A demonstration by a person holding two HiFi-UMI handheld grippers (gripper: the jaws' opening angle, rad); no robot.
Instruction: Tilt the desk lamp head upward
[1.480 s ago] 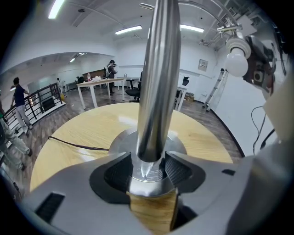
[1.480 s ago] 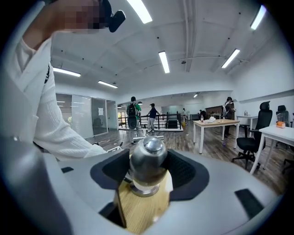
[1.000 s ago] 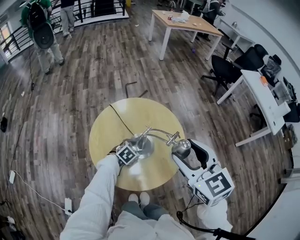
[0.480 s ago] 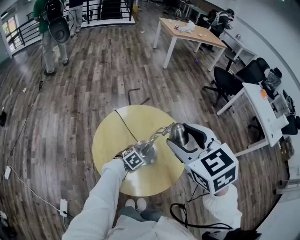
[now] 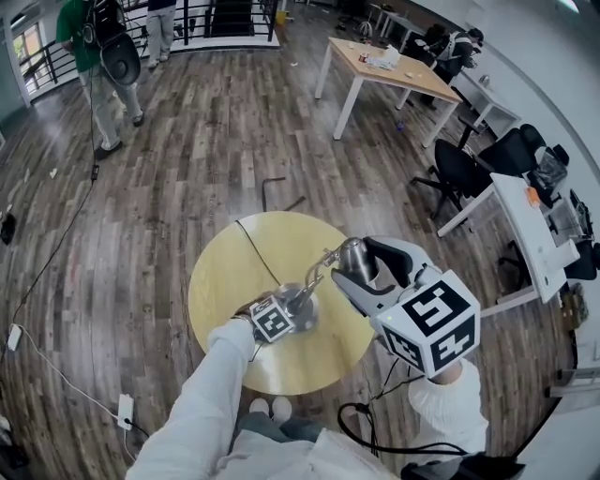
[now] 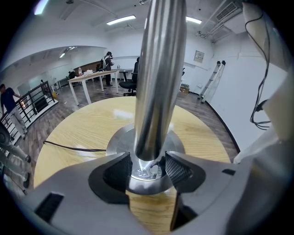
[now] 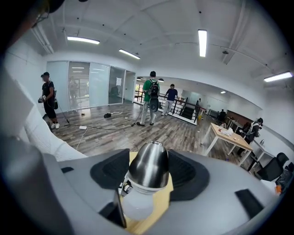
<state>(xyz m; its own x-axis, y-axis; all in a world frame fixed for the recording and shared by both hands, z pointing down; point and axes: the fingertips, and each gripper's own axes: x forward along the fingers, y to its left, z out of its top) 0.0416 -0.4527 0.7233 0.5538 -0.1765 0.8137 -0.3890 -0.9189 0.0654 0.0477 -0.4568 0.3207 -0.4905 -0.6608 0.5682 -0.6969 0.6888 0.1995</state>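
Status: left gripper (image 6: 147,169) pinches post (image 6: 158,82) just above base (image 6: 115,140) on table (image 5: 220,281), steadying it. Right gripper (image 5: 359,272) is clamped on lamp head (image 7: 149,170), which is high above table with its bulb toward that camera. Judged: tilt mostly made; final angle and release remain.

Desk lamps: one, the desk lamp (image 5: 351,253).
Round tables: one, the round table (image 5: 239,272).
Grippers: two, the left gripper (image 5: 295,307) and the right gripper (image 5: 361,267).
Cords on the table: one black cord (image 5: 258,248).
Rectangular desks: two, a wooden-topped desk (image 5: 394,70) at 1 o'clock and a white desk (image 5: 534,220) at 3 o'clock.
Office chairs: two black office chairs (image 5: 461,161) at 2 o'clock.
Standing people: two, a person in green (image 5: 94,66) and a second person (image 5: 161,19), at 11 o'clock.
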